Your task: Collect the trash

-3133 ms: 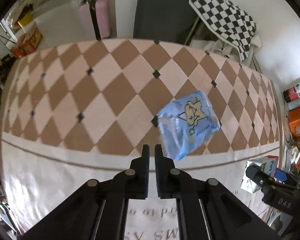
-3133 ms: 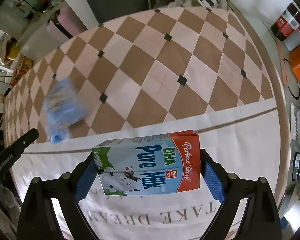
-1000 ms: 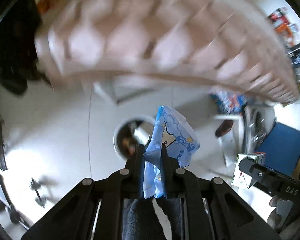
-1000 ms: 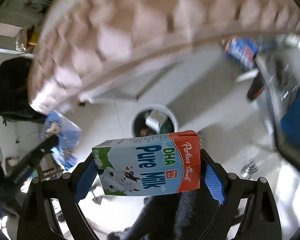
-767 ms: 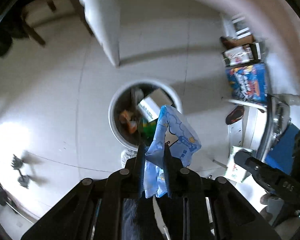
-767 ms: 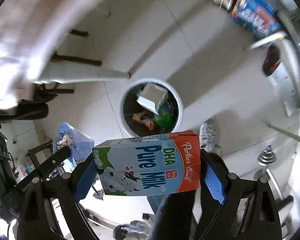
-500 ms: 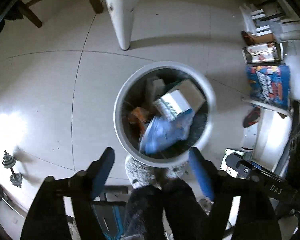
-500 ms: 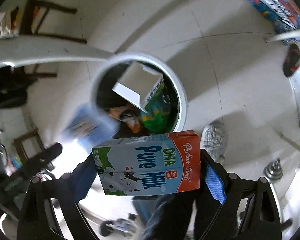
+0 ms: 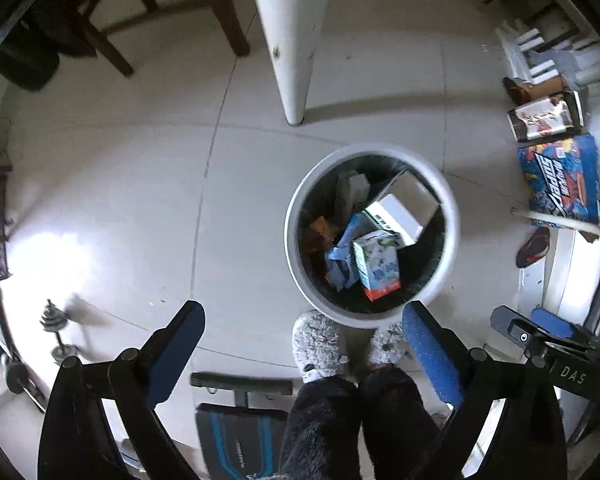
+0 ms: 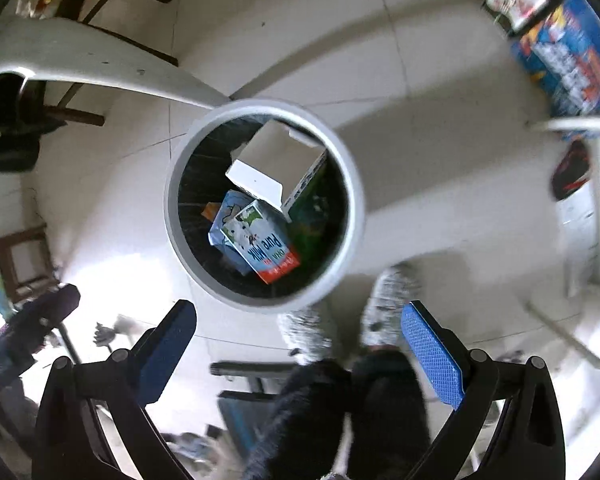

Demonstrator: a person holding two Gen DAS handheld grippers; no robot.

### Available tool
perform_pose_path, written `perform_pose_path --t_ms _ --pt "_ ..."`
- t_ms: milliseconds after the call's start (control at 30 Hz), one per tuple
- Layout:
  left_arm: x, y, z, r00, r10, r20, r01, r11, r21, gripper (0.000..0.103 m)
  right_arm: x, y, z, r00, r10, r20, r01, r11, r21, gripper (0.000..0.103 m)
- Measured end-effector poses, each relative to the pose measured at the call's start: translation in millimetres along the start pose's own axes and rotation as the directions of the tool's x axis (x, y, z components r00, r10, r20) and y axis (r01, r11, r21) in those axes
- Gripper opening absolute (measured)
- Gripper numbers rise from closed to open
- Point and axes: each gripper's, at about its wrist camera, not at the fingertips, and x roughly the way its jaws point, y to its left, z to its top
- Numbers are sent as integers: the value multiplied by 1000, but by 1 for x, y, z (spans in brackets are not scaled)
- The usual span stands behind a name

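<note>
A round grey trash bin point(image 9: 294, 248) point(image 10: 354, 200) stands on the pale tiled floor below both grippers. Inside it the milk carton point(image 9: 378, 266) point(image 10: 262, 244) lies on the blue snack bag point(image 9: 340, 260) point(image 10: 222, 222), beside a white box point(image 9: 396, 218) point(image 10: 260, 184). My left gripper point(image 9: 302, 322), pointing straight down, has its jaws opening wide with nothing between them. My right gripper point(image 10: 298, 320) is also opening, its blue pads point(image 10: 432, 352) spread and bare. In the left wrist view the right gripper point(image 9: 540, 336) shows at the right edge.
The person's grey fluffy slippers point(image 9: 320, 344) point(image 10: 388, 308) stand just by the bin. A white table leg point(image 9: 296, 40) rises beyond it. Dark chair legs point(image 9: 112, 52), a small dumbbell point(image 9: 58, 336), a blue printed box point(image 9: 560, 180) and a black bench point(image 9: 236, 420) lie around.
Both grippers dropped from the table to the bin. The left let go of the blue bag, then the right let go of the milk carton; both now lie in the bin.
</note>
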Motion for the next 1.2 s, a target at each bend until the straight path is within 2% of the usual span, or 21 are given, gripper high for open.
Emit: perform_pose_path --t_ms 200,400,633,767,900,1200 --pt "-98 -14 -21 998 -9 54 6 999 54 101 -113 11 -32 996 -59 60 60 998 -25 103" --pt "-214 -21 -51 994 -54 100 41 991 125 101 -232 25 -76 997 -21 78 26 998 -64 103" --pt "-313 -39 -85 984 -115 136 87 977 194 101 -360 31 -130 992 45 120 -32 994 -108 103" --pt "-366 -45 -102 969 -182 166 146 967 209 101 -420 32 -158 986 86 145 -68 989 -128 103" --pt "-411 -47 -117 946 -257 198 217 955 202 101 -464 32 -181 978 133 159 -110 983 -144 103" --pt "-476 -46 -142 901 -350 256 301 930 212 101 -546 34 -223 951 193 242 -149 971 -189 103"
